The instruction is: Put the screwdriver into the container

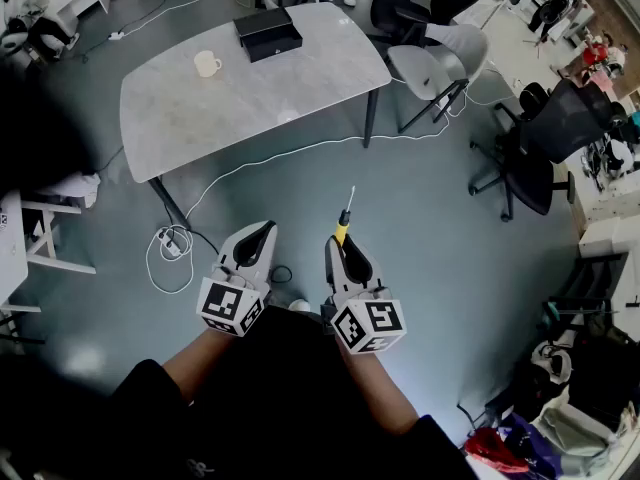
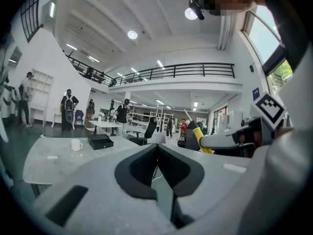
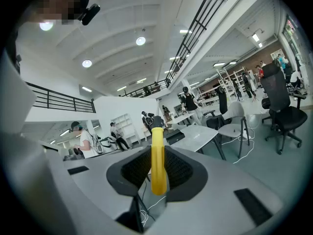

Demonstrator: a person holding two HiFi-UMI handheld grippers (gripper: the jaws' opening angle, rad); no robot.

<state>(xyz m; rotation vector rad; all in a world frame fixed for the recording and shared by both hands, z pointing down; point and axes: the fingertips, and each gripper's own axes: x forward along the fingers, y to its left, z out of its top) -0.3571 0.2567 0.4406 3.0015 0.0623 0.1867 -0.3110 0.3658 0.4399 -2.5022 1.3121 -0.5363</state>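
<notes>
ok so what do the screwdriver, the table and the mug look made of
The screwdriver has a glossy yellow handle, probably plastic, with a black collar and a thin bright shaft that looks like metal. The table has a pale mottled grey top, stone or stone-look laminate; I can't tell which. The mug is plain off-white, likely ceramic.

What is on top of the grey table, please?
A white mug and a black box stand apart on the table; what the box holds cannot be seen.
</notes>
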